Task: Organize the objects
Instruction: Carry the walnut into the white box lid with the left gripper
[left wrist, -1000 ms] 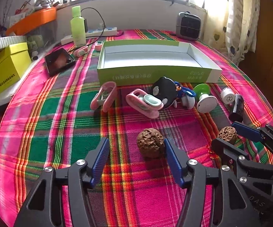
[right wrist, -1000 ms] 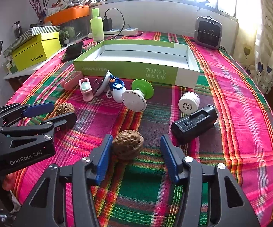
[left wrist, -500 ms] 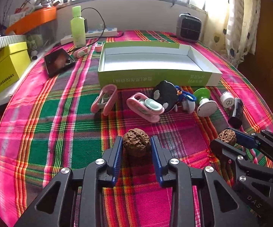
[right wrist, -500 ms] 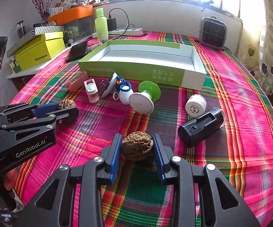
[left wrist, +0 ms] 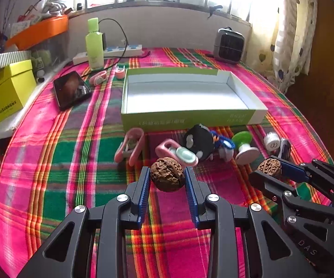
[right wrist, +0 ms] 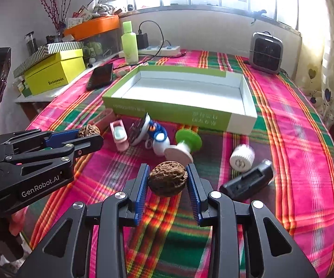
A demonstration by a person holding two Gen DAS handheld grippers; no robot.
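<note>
My left gripper [left wrist: 167,173] is shut on a brown walnut [left wrist: 167,174] and holds it above the plaid cloth. My right gripper [right wrist: 167,177] is shut on a second walnut [right wrist: 167,178], also lifted. Each gripper shows in the other's view: the right one [left wrist: 270,168] at lower right, the left one [right wrist: 90,132] at left. An open green-and-white box [left wrist: 187,118] lies beyond, empty. In front of it lie pink clips [left wrist: 131,147], a black penguin keychain [left wrist: 199,142], a green-and-white spool [left wrist: 244,147], a white cap [right wrist: 241,158] and a black holder [right wrist: 247,181].
A phone [left wrist: 70,89], a green bottle [left wrist: 94,44], a power strip [left wrist: 111,52] and a small heater [left wrist: 229,46] stand at the back. A yellow box [left wrist: 3,97] sits on a shelf to the left. The table edge runs along the right.
Both grippers closed on their walnuts and lifted them off the cloth.
</note>
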